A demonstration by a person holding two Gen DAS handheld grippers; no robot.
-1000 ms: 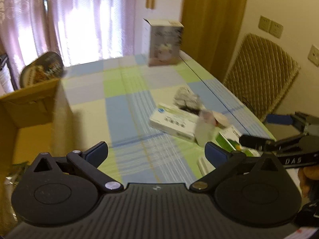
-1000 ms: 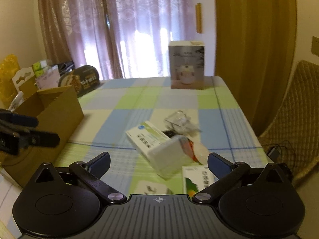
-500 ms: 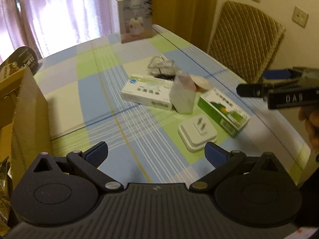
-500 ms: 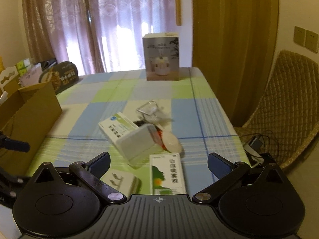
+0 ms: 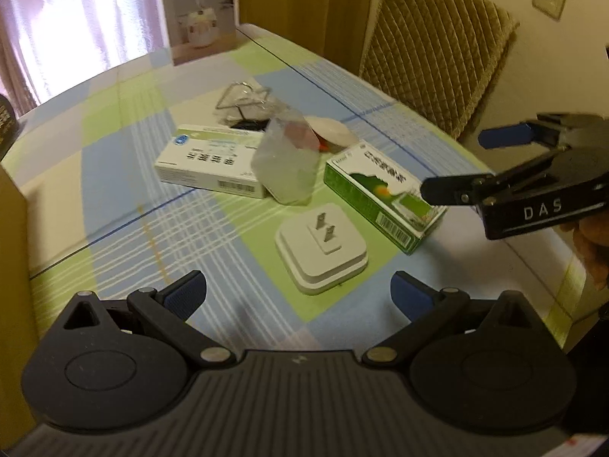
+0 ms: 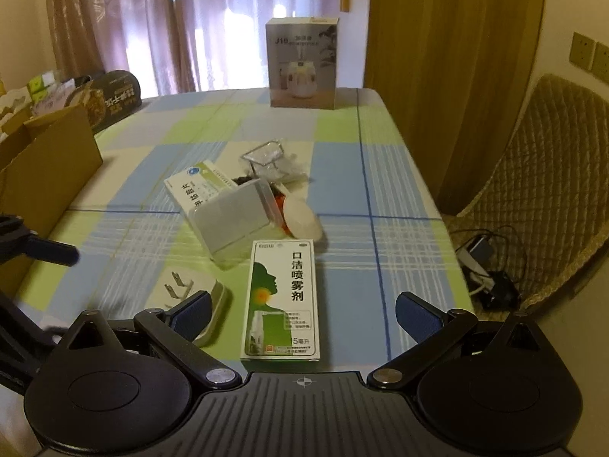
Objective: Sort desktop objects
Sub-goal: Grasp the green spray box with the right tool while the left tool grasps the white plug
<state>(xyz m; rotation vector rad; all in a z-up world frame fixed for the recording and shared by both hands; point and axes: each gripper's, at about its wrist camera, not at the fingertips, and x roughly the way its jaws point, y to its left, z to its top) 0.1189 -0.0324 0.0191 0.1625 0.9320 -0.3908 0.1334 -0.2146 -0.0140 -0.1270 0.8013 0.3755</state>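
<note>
**Both grippers poised over cluttered checked table**

The left gripper (image 5: pixel 298 289), fingers spread and empty, hovers low in frame above a white plug adapter (image 5: pixel 321 246). The right gripper (image 6: pixel 302 310), likewise agape, frames a green-and-white spray box (image 6: pixel 282 299). A translucent plastic container (image 6: pixel 232 219) and white medicine box (image 5: pixel 211 165) lie mid-frame; a cardboard box (image 6: pixel 45 167) stands at left.

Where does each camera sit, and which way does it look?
Left wrist: on the left claw, open, facing the white plug adapter; right claw and a hand show at right.
Right wrist: on the right claw, open, above the green spray box; left claw tip shows at left.
Shared: both items, humidifier box.
</note>
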